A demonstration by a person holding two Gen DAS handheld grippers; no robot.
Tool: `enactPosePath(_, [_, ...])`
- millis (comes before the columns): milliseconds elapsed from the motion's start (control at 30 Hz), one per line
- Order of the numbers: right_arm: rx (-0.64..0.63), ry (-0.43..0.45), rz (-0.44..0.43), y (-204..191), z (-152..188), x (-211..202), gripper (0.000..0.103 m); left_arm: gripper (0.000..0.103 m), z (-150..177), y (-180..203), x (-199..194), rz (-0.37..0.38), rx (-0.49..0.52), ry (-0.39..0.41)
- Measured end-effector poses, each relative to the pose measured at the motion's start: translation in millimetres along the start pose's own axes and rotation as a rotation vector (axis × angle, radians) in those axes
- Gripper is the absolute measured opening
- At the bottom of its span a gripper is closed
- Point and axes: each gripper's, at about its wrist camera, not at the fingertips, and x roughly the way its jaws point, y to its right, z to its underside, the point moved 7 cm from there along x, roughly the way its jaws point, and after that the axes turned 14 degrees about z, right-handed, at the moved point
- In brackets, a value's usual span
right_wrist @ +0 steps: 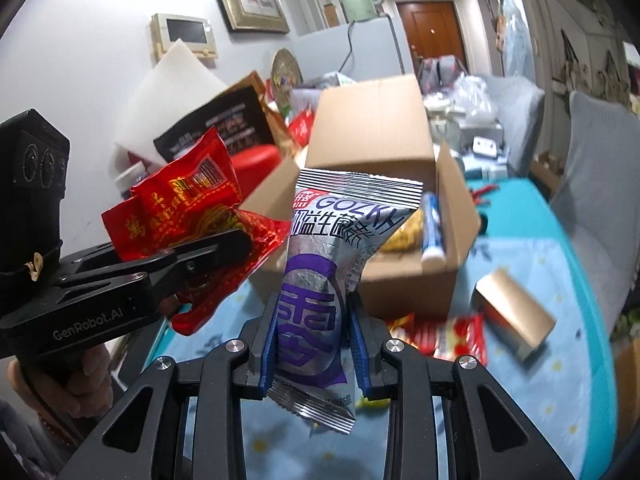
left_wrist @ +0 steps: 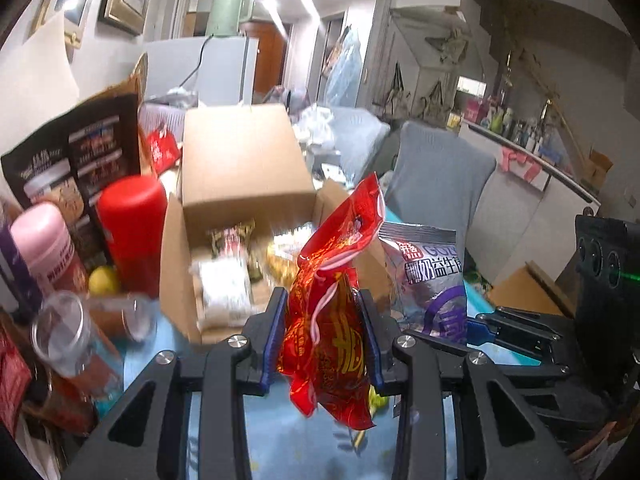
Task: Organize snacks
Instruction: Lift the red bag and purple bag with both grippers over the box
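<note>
Left-wrist view: left gripper [left_wrist: 325, 340] clamped a red foil snack packet [left_wrist: 332, 312] above the blue tablecloth [left_wrist: 168, 340], short of the open cardboard box [left_wrist: 240, 184]. Right-wrist view: right gripper [right_wrist: 311, 332] pinched a silver-purple GOZKY pouch [right_wrist: 320, 280] low; slick film might slip, missing the box.

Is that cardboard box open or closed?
Open. The cardboard box has its flaps up, and snack packets show inside it from both cameras.
</note>
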Motion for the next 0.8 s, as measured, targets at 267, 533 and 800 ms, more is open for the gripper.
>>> enactPosePath(267, [-0.015,0.045,0.002,5.5,-52.8,6.9,0.031,0.034,-46.6,-9.2,9.2,0.002,0.017,0.070])
enactPosePath(533, [-0.038,0.101,0.014,10.7,-97.7,19.7,0.031,0.034,-87.1,-24.2,22.9,-0.016,0.031,0.121])
enactPosePath(800, [-0.063,0.124,0.029,15.5,-127.9,46.9,0.031,0.034,-107.5,-46.5,46.8,-0.040,0.035,0.134])
